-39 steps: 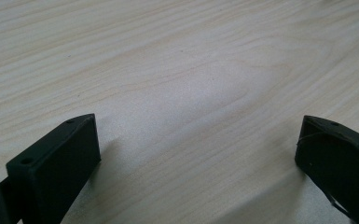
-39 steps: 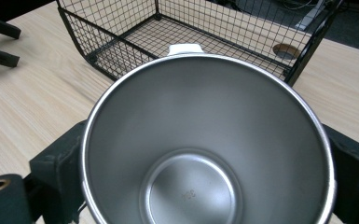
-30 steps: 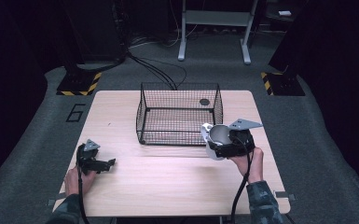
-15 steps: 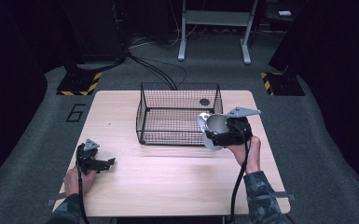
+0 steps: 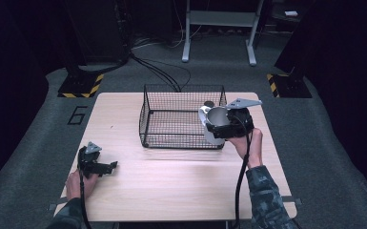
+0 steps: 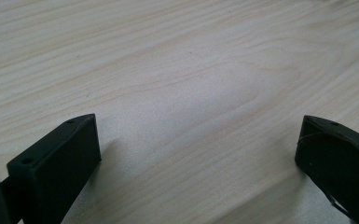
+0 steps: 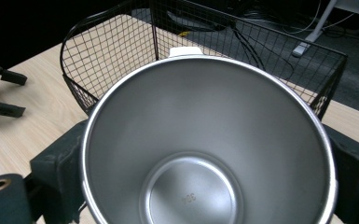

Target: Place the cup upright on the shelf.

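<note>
Because the right gripper (image 5: 225, 128) clamps the shiny round steel cup (image 7: 205, 144) between its jaws above the near right corner of the black wire basket (image 5: 181, 117), probably to drop it inside, the left gripper (image 5: 106, 166) rests open on the pale wooden table (image 5: 171, 191).

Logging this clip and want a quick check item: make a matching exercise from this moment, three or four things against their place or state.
Things:
1. metal cup
2. wire basket
3. left gripper
4. right gripper

Place or state:
A. open, low over bare wood at the table's near left
B. black mesh, standing at the far middle of the table
C. shut on the cup, held up at the basket's right end
D. shiny and empty inside, clamped between two fingers

Pairs: 1-D, 2-B, 3-A, 4-C
</note>
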Demonstrator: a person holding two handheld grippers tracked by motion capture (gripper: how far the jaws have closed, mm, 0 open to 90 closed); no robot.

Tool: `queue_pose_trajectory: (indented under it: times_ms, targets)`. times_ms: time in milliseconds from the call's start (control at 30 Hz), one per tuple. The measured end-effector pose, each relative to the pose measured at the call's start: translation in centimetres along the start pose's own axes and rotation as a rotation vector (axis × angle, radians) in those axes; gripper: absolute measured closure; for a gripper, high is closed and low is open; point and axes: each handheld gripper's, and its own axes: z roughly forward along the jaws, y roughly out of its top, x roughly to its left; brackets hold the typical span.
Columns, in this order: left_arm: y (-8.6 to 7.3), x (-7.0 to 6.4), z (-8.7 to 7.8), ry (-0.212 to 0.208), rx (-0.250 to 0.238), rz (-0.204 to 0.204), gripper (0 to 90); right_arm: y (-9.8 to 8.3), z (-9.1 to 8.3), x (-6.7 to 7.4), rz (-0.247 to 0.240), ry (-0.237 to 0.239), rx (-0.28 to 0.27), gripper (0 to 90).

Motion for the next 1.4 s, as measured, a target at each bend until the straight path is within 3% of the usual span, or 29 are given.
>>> queue_pose_trajectory:
  times_ms: [500, 1400]
  targets:
    - [0.0, 0.1, 0.0, -0.005, 0.004, 0.006, 0.1, 2.3, 1.8, 0.0, -0.013, 0.004, 0.007, 6.2]
    - [0.0, 0.1, 0.0, -0.004, 0.004, 0.008, 0.1, 4.3, 8.3, -0.9, -0.009, 0.019, 0.094, 6.2]
